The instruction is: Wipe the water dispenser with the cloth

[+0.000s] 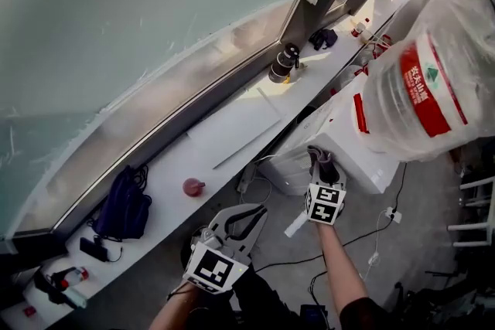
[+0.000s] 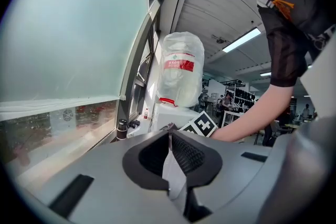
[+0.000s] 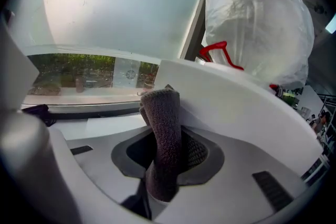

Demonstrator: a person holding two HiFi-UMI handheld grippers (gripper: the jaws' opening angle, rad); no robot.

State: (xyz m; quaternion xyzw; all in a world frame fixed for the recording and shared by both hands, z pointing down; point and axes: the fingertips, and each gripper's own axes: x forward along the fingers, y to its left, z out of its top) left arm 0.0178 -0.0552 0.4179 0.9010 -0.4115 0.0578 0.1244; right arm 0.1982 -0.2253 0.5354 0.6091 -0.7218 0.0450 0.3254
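Right gripper view: my right gripper pinches the cloth against the water dispenser edge just ahead. Left gripper is closed and empty, hanging clear of it.

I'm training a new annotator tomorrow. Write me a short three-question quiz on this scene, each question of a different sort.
1. True or false: the right gripper is shut on the cloth.
2. What stands on the water dispenser? A) a plastic-wrapped bottle B) a kettle C) a cardboard box
3. Fill in: the jaws of the left gripper are ____ (apart or together), with nothing between them.
Key: 1 true; 2 A; 3 together.
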